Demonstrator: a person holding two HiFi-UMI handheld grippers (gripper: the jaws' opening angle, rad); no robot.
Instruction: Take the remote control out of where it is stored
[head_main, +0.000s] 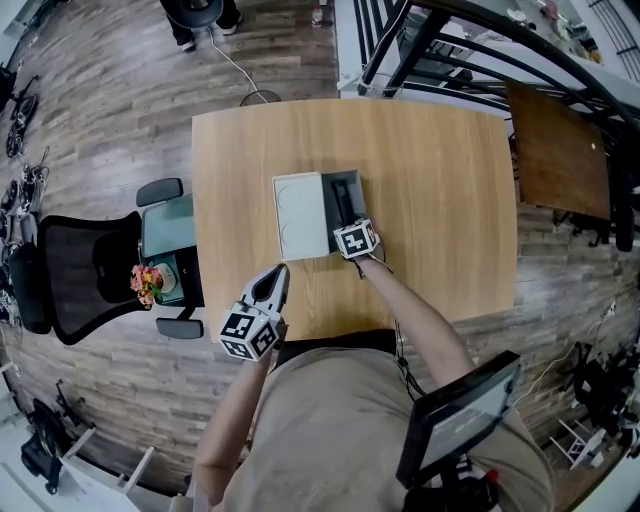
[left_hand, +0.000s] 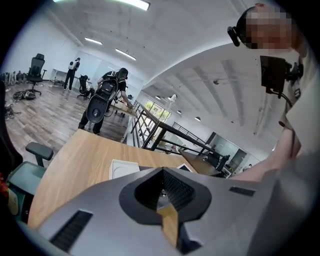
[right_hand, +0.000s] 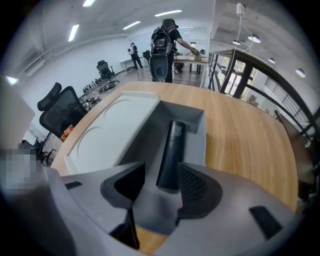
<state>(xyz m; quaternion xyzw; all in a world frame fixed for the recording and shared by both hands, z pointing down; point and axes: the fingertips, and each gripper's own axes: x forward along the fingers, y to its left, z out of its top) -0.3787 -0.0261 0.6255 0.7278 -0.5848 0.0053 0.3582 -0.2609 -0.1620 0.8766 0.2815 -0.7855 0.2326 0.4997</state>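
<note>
A black remote control (head_main: 343, 203) (right_hand: 171, 147) lies lengthwise inside an open grey box (head_main: 354, 180) (right_hand: 197, 122) in the middle of the wooden table. The box's pale lid (head_main: 298, 215) (right_hand: 112, 130) rests right against its left side. My right gripper (head_main: 347, 226) (right_hand: 161, 182) is at the box's near end, open, its jaws on either side of the remote's near tip with a gap on the left side. My left gripper (head_main: 279, 272) (left_hand: 162, 172) hovers over the table's near edge, left of the box, shut and holding nothing.
The wooden table (head_main: 440, 200) has bare surface right of and beyond the box. A black office chair (head_main: 85, 270) and a teal stool (head_main: 168, 235) stand left of the table. A darker table (head_main: 558, 150) and metal railings are at the upper right. People stand far off.
</note>
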